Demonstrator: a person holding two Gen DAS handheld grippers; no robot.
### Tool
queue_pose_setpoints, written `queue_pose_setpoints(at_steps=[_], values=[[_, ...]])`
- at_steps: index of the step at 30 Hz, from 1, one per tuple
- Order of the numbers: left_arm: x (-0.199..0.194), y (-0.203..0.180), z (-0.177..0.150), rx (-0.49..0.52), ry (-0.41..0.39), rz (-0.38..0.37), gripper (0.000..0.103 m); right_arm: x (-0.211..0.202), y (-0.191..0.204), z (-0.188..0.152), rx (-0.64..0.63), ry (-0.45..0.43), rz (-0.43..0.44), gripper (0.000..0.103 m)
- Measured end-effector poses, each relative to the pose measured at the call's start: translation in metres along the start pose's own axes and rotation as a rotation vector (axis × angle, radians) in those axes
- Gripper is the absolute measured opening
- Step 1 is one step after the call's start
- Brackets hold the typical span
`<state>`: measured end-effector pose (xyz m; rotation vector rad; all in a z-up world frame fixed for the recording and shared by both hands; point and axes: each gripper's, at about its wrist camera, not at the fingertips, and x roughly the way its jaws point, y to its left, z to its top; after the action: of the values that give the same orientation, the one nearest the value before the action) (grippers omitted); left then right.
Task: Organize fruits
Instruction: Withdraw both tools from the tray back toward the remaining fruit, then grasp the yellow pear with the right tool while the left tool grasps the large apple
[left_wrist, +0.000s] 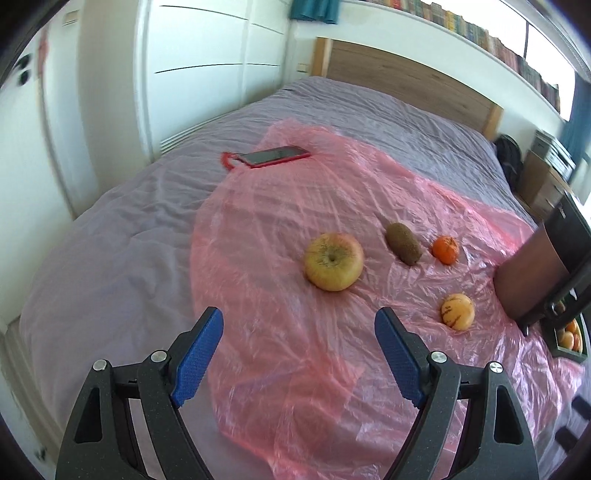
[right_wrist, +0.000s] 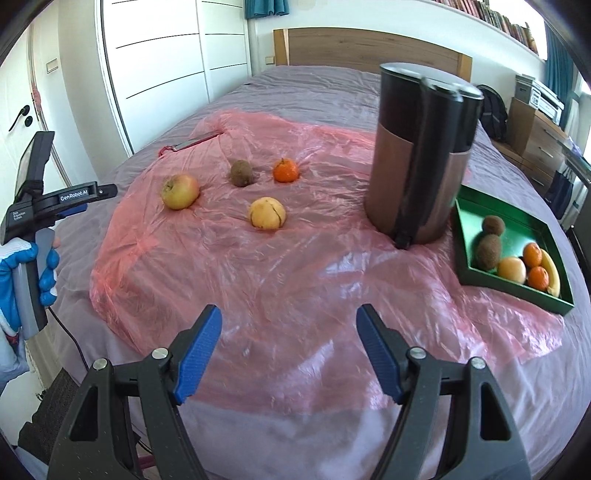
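Note:
On a pink plastic sheet (left_wrist: 280, 206) over the bed lie an apple (left_wrist: 333, 262), a kiwi (left_wrist: 403, 243), a mandarin (left_wrist: 445, 250) and a yellow striped fruit (left_wrist: 457, 311). The right wrist view shows the same apple (right_wrist: 180, 191), kiwi (right_wrist: 242, 172), mandarin (right_wrist: 285, 170) and yellow fruit (right_wrist: 267, 213). A green tray (right_wrist: 466, 271) at the right holds kiwis, mandarins, an apple and a banana. My left gripper (left_wrist: 299, 347) is open, just short of the apple, nothing between its fingers. My right gripper (right_wrist: 289, 345) is open over bare sheet, empty.
A tall brown and black jug (right_wrist: 421, 158) stands beside the tray. A red phone (left_wrist: 275, 156) lies at the sheet's far edge. A gloved hand (right_wrist: 22, 266) holds the left gripper's handle at the left. Wardrobe doors, headboard and drawers ring the bed.

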<state>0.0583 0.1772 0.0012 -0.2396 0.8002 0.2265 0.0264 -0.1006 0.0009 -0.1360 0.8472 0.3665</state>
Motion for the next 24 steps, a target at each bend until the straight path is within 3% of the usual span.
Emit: queue_pose_setpoints(at_steps=[3,11,24], values=[[0.019,-0.01,0.01,0.093,0.029,-0.045,0.083,0.016,0.005,0.013,-0.003,0.006,0.022,0.103],[0.085,-0.025,0.03,0.246,0.103,-0.055,0.084,0.078,0.017,0.051,0.008,0.029,0.075,0.103],[0.148,-0.035,0.041,0.314,0.162,-0.065,0.085,0.163,0.016,0.098,0.09,0.051,0.105,0.103]])
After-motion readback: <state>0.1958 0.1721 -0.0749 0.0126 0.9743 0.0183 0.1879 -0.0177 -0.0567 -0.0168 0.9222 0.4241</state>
